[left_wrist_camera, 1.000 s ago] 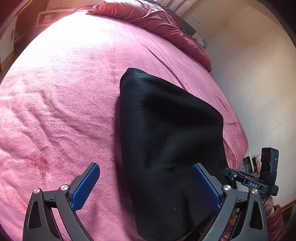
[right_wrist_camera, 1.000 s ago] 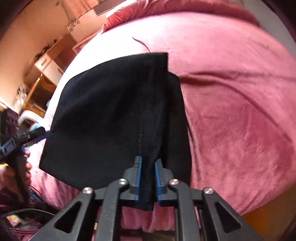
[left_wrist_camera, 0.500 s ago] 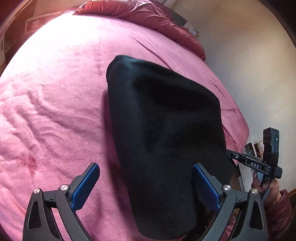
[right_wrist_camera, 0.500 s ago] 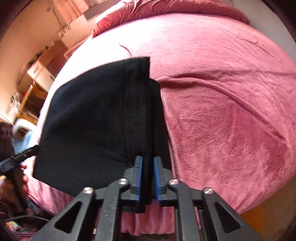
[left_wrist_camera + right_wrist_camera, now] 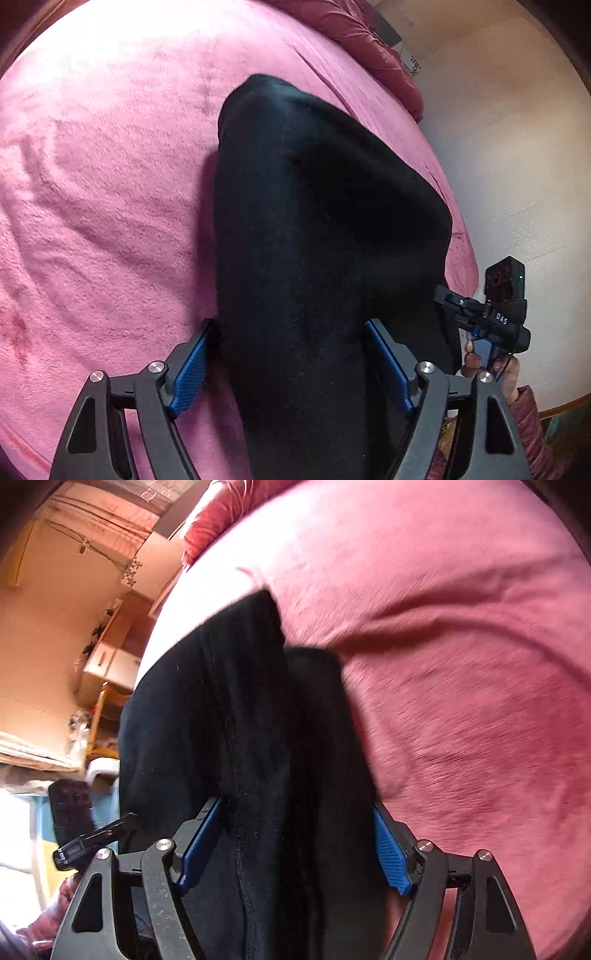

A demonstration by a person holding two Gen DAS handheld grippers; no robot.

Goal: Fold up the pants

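- The pants (image 5: 325, 236) lie folded on the pink bed (image 5: 110, 177), long axis running straight away from both grippers.
- Left gripper (image 5: 291, 365): fingers closing, near edge of the fabric between them, pads not pressing yet.
- Right gripper (image 5: 295, 845): fingers opening, letting go, seam side sitting loose between them.
- Both look about equally close.
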